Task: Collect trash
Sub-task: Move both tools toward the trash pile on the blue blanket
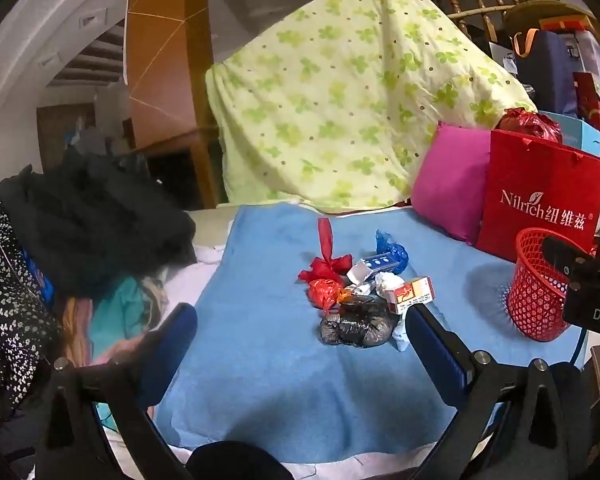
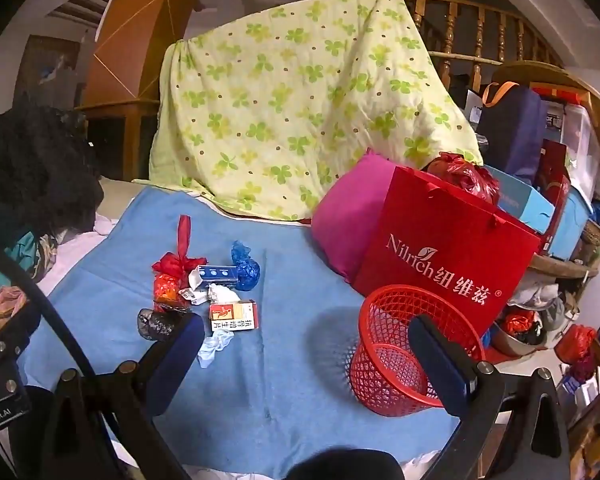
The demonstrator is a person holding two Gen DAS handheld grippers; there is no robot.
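A heap of trash lies on a blue towel: a crumpled black bag, a red-and-white carton, a red ribbon bow, an orange-red wrapper, a blue-and-white box, a blue bag and white paper. A red mesh basket stands to the right of the heap. My left gripper is open, just short of the black bag. My right gripper is open and empty, between the carton and the basket.
A red Nilrich paper bag and a magenta cushion stand behind the basket. A green clover quilt hangs at the back. Dark clothes are piled on the left. Boxes and bags crowd the right side.
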